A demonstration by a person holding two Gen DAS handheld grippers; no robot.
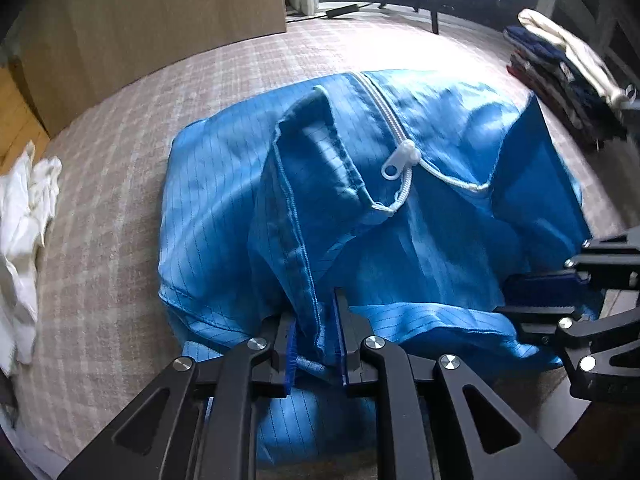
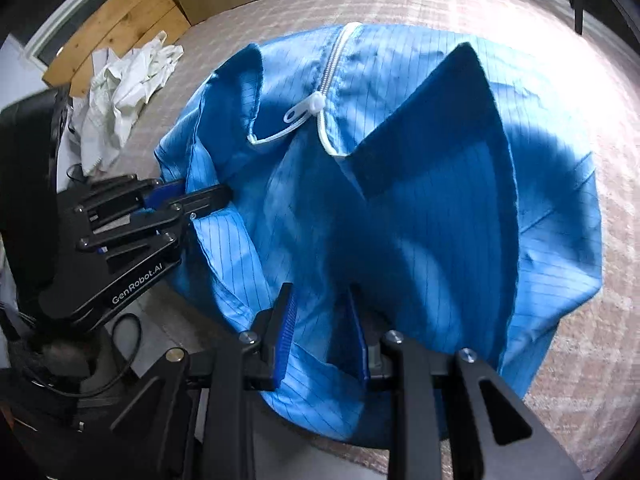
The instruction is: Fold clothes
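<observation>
Below, by part:

Blue garment (image 1: pixel 400 208): spread on the patterned tabletop (image 1: pixel 120 208), front up, near edge bunched toward both grippers; partly gathered, so consistent with either a fold under way or a flattening before one.

Zipper (image 1: pixel 384 108): white, closed along the far part, slider (image 1: pixel 400 160) at the parting, open below into a loose collar flap (image 1: pixel 316 148).

Left gripper (image 1: pixel 316 344): jaws narrowly apart with a hemmed ridge of blue cloth running between the pads; pinched lightly or merely straddled, not settled by either view. Likely placed there to control the near left edge.

Right gripper (image 2: pixel 320 332): jaws somewhat wider apart, blue cloth bunched between them; firmness of grip likewise not determinable. Likely mirrors the left so the edge moves evenly.

White cloth (image 2: pixel 124 84): crumpled, well apart at the left, beside a wooden board (image 2: pixel 112 28).

Stacked clothes (image 1: pixel 560 84): folded pile at the far right, probably the place for finished items.
</observation>
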